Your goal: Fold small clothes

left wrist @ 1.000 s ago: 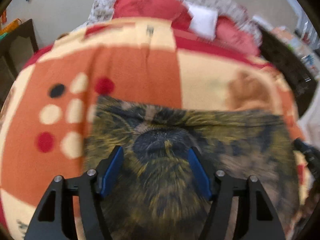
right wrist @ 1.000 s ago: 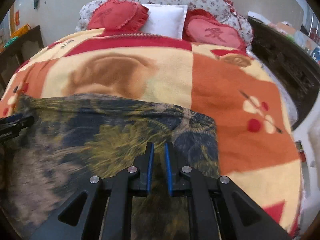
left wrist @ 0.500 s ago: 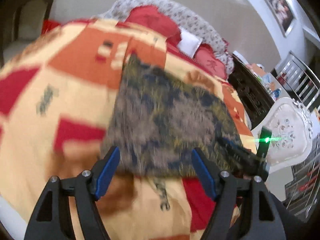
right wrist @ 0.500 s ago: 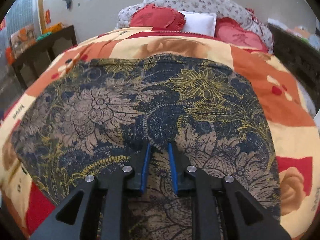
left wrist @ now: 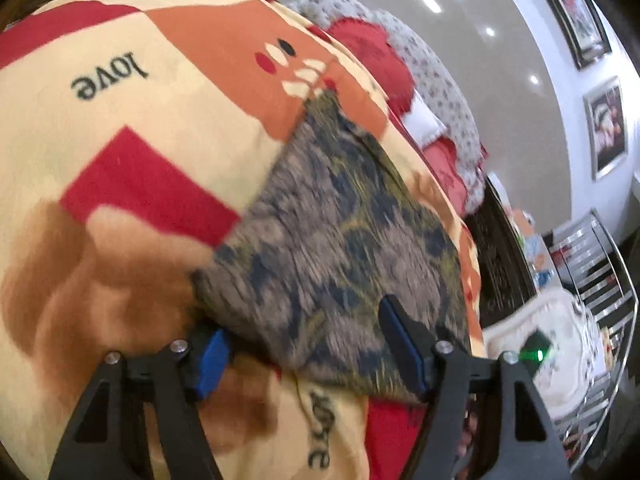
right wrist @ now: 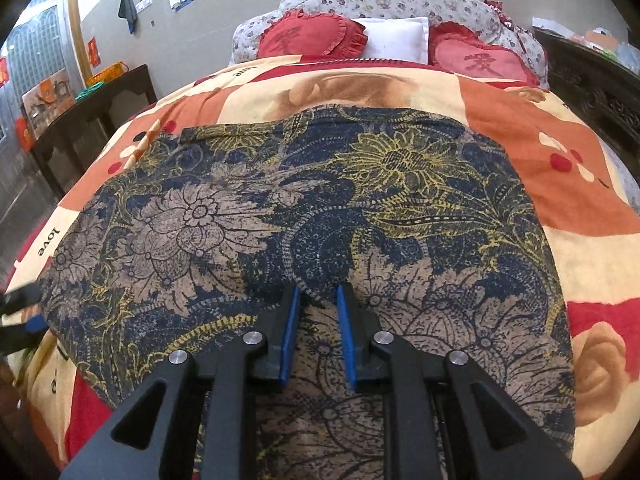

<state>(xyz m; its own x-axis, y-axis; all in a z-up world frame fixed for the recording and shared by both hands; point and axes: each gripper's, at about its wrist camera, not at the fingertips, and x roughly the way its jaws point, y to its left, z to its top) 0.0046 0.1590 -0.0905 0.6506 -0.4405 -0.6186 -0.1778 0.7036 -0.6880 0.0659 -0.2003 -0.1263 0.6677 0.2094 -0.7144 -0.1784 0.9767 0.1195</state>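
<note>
On bedspread (right wrist: 592, 248), floral garment (right wrist: 280, 216) lying crosswise, left hand-held gripper (left wrist: 308, 354) spread, right hand-held gripper (right wrist: 317, 332) pinching it.

- The left wrist view is smeared by motion blur; the patterned cloth (left wrist: 340, 240) and blanket (left wrist: 120, 140) look streaked.
- Bright ceiling spots (left wrist: 430, 0) glare on the glossy wall.
- The right wrist view is sharp and evenly lit, the floral print crisp.
- Daylight enters through a window (right wrist: 28, 60) at far left.
- Fisheye bending curves both views, with dark corners.
</note>
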